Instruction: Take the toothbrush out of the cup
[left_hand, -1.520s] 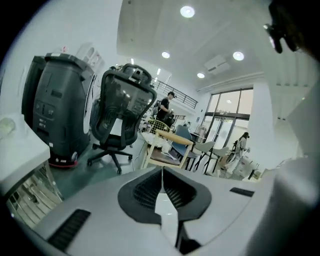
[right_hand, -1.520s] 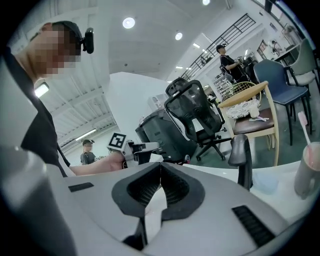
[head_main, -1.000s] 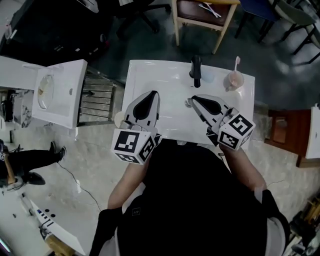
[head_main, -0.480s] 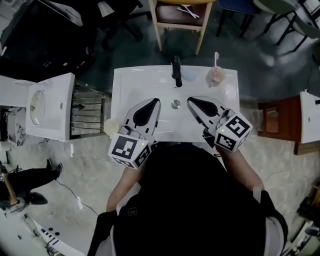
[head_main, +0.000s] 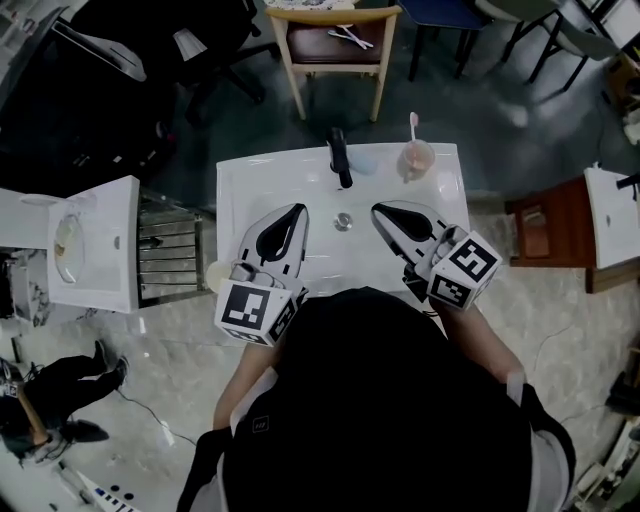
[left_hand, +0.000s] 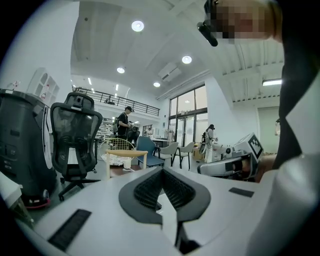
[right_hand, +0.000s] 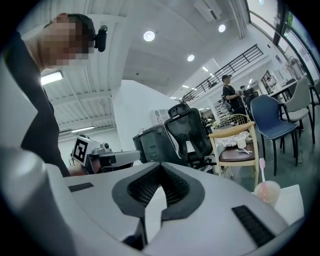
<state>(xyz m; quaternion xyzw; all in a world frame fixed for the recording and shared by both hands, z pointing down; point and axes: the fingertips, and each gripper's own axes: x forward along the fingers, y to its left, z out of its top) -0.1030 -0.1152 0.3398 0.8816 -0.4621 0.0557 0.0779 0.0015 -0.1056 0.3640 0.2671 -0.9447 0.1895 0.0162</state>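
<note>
**A:** What is changing over this last second?

**B:** Mostly the framing. The washbasin (head_main: 232, 200) is sliding from the right of the head view toward its centre, so the person seems to be squaring up to it. The left gripper (head_main: 298, 208) and the right gripper (head_main: 377, 209) are now sitting either side of the drain (head_main: 343, 221), in the middle of the frame.

**A:** Are they carrying anything?

**B:** No. Each gripper's own view is showing its jaws pressed together with nothing between the pads, and both are pointing out across the room rather than down.

**A:** And the toothbrush?

**B:** The toothbrush (head_main: 413, 127) is standing head up in the cup (head_main: 417, 159), which is resting on the basin's upper right corner, just right of the black faucet (head_main: 339, 158). A second ago the cup was lying well out to the right of the right gripper. Now it is sitting just above and to the right of that gripper's tip, though still apart from it. It is also showing at the lower right of the right gripper view.

**A:** So what is that meaning for the task?

**B:** I am judging that nothing is started yet. The right gripper is looking like the likelier one to reach, and it would need to spread its jaws before closing on the handle above the rim.
</note>
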